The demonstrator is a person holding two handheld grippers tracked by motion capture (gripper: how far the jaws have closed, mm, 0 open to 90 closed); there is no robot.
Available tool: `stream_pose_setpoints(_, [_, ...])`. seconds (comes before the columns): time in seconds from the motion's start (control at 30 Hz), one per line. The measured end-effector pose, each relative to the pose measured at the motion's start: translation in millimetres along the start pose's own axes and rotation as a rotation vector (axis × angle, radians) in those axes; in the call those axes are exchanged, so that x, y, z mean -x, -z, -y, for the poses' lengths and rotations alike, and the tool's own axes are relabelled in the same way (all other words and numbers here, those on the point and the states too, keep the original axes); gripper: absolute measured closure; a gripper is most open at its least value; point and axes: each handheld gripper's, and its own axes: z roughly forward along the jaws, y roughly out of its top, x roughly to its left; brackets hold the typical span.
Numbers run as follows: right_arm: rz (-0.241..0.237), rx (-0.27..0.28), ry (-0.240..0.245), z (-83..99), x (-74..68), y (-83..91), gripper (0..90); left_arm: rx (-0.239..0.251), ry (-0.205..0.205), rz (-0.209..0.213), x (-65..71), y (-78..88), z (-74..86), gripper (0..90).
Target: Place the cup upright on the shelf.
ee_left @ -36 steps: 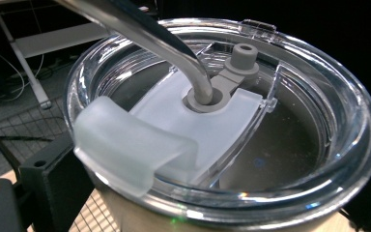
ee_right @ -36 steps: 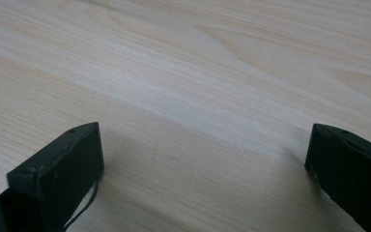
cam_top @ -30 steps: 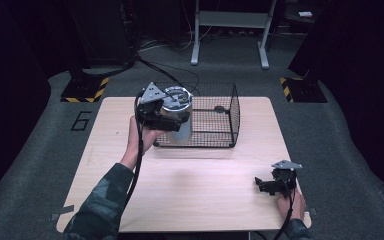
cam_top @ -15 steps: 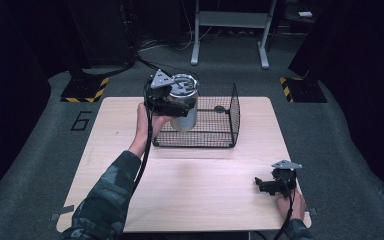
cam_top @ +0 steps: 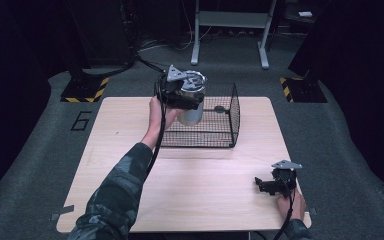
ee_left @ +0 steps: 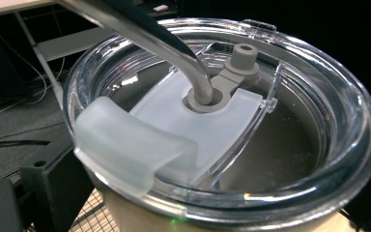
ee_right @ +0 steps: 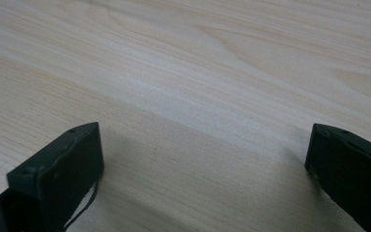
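At the near right corner of the table point(cam_top: 130, 200) my right gripper point(cam_top: 267, 185) rests low on the bare wood, its jaws spread wide with nothing between them; in the right gripper view only grain lies between the two black tips. It has not stirred over the last second.

Farther out, my left gripper point(cam_top: 180, 92) is clamped on the tumbler point(cam_top: 190, 112), a pale steel cup with a clear lid point(ee_left: 222, 121) and a bent metal straw point(ee_left: 174, 53) through its centre. A second ago the cup sat lower, against the near left part of the wire basket point(cam_top: 232, 112); now it hangs clear of the rim, above the basket's left end, upright or close to it. In the left gripper view the lid sits very close, and basket mesh shows at the lower left beneath it.

I judge that the lift out of the basket is done. What is left is to carry the tumbler toward me and set it on open table without tipping the straw.
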Motion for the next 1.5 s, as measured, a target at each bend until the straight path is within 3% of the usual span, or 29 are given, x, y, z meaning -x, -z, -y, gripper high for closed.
stream_pose_setpoints(0.53, [-0.003, -0.003, 0.0, -0.3, 0.1, 0.0, 0.0, -0.04, 0.006, -0.07, -7.9, -38.7, 9.7, 3.8])
stream_pose_setpoints(0.8, [-0.006, -0.003, 0.004, -0.4, 0.4, 0.0, 0.0, -0.053, 0.033, -0.084, -11.8, -55.7, 17.1, 3.8])
stream_pose_setpoints(1.07, [-0.006, -0.003, 0.005, -0.4, 0.4, 0.0, 0.0, -0.055, 0.094, -0.102, -16.8, -72.0, 27.2, 3.8])
stream_pose_setpoints(1.5, [-0.003, 0.002, 0.005, -0.3, 0.2, -0.4, 0.0, -0.072, 0.132, -0.151, -22.6, -91.3, 41.8, 3.8])
